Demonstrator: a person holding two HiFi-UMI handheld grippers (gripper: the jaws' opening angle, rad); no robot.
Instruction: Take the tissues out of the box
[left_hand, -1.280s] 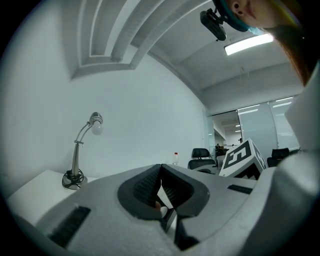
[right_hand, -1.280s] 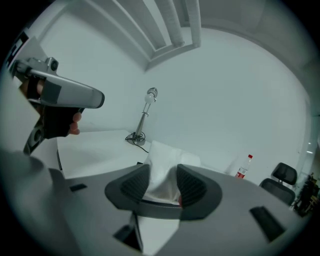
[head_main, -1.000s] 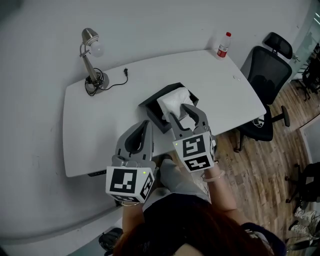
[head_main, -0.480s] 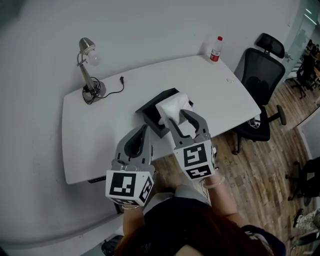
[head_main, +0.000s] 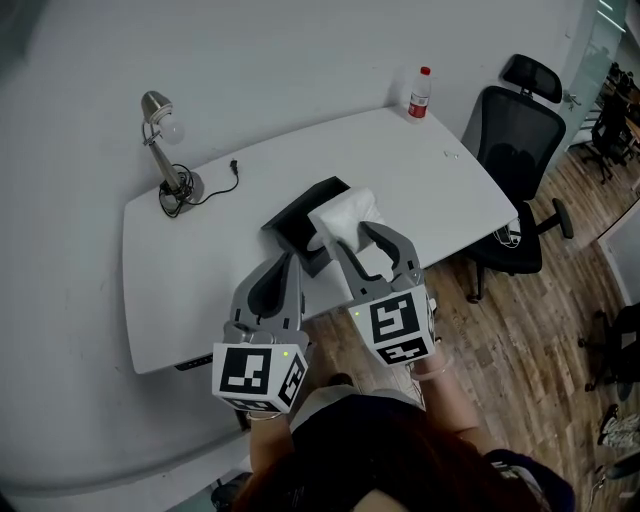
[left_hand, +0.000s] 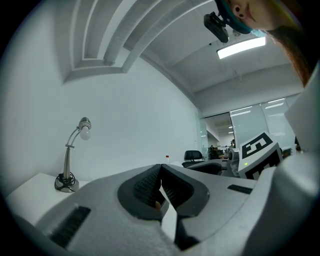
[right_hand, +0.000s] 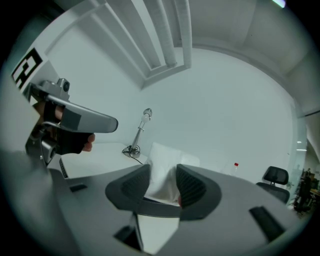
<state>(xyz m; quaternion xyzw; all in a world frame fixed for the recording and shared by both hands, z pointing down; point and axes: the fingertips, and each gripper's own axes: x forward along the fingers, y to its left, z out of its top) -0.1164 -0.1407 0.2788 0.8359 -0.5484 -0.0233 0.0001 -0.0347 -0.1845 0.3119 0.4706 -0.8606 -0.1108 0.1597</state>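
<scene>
At the far left of my head view the lamp (head_main: 160, 140) stands upright on the back corner of the table (head_main: 200, 270). Its cord (head_main: 215, 172) lies loose just beside the base.

Next comes my left gripper (head_main: 291, 260), held above the table's near edge and pointing toward the box. Its own view shows the fingers closed, tips meeting with nothing between them. It is well clear of the tissue.

The box (head_main: 298, 222) is black and sits near the middle of the table, turned at an angle to the edges. The tissue (head_main: 345, 208) stands up out of its top as a white tuft, so it is not yet out of the box.

My right gripper (head_main: 352, 238) is at that tuft. In the right gripper view its fingers stand apart and the tissue (right_hand: 162, 160) rises in the gap between the two ribbed pads (right_hand: 136, 186). The sheet reaches both pads but looks as wide there as above them, so I read it as not pinched.

Further right a small bottle (head_main: 419, 92) with a red cap stands upright at the table's back corner, well apart from the box. A black chair (head_main: 515, 150) is beside the table's right end, on the wood floor (head_main: 540, 330).
</scene>
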